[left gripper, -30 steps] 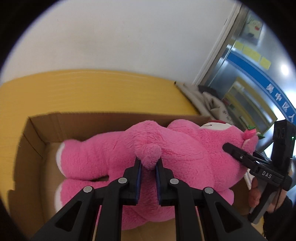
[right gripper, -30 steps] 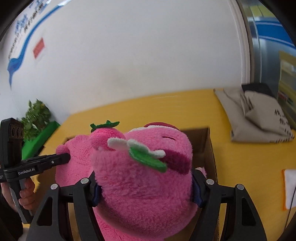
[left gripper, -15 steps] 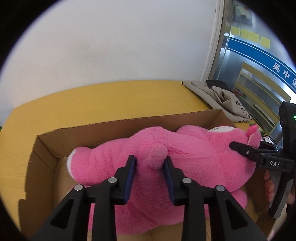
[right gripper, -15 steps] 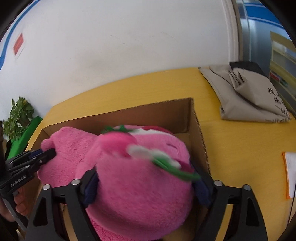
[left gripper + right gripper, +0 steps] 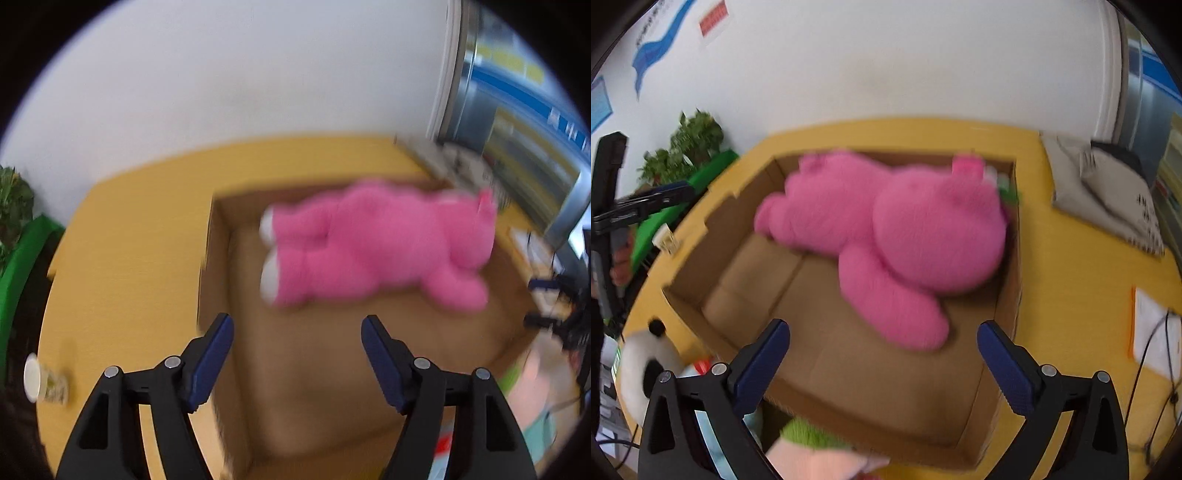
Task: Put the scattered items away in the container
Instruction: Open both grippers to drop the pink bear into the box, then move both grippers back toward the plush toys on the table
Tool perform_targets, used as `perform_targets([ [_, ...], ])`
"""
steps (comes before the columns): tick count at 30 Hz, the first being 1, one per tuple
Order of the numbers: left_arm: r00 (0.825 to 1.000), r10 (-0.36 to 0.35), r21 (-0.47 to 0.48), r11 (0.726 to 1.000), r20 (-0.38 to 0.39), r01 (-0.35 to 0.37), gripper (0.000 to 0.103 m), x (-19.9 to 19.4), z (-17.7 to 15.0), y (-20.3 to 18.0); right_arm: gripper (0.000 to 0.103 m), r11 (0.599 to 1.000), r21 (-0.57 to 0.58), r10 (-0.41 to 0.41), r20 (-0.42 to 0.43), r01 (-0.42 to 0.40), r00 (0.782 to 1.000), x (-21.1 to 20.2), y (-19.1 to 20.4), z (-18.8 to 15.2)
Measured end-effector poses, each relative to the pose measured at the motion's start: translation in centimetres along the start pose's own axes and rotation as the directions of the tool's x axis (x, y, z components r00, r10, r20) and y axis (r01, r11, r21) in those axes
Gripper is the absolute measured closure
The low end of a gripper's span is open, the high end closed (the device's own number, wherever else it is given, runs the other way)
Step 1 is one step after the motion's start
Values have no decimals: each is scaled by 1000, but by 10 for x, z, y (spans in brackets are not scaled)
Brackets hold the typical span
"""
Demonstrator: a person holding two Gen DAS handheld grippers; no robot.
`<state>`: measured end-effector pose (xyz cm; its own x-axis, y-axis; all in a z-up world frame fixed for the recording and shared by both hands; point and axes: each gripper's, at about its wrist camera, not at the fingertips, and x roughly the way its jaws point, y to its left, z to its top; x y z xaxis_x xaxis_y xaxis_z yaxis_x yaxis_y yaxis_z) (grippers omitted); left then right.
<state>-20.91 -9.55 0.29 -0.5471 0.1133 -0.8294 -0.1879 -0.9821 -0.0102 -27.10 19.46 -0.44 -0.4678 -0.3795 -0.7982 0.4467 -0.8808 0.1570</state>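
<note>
Inside cardboard box (image 5: 1008,295), against far wall: pink plush bear (image 5: 886,229), released. Left gripper (image 5: 297,354) and right gripper (image 5: 882,362) both opening, nothing between jaws. Best to lift clear before reaching for panda plush (image 5: 639,365) outside box.

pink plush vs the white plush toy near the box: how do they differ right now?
The pink plush lies inside the cardboard box; the white plush toy sits outside it, past the box's near left corner. The pink plush shows whole, stretched along the far wall on its side; the white one is half cut off by the right gripper's arm. The pink one looks clearly bigger. Both are soft toys, and neither is held.
</note>
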Motion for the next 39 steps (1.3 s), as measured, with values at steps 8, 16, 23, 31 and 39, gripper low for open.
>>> perform_targets([
  [8,978,-117,-66,992,-175,106,42,22,-61,4,1,996,89,-17,-110,27,994,18,0,-48],
  [16,981,-92,-37,996,-173,87,43,6,-64,0,1,995,59,-70,-93,76,993,-2,5,-66],
  [23,986,8,-63,998,168,3,34,-85,-62,-15,0,955,-55,-281,147,292,948,-75,55,-70],
  [31,925,11,-63,998,381,14,21,-156,-102,-74,0,949,39,-310,286,312,907,-132,104,-102],
  [39,930,-23,-69,996,366,52,21,-157,-123,-109,0,946,18,-315,282,323,906,-144,120,-127],
])
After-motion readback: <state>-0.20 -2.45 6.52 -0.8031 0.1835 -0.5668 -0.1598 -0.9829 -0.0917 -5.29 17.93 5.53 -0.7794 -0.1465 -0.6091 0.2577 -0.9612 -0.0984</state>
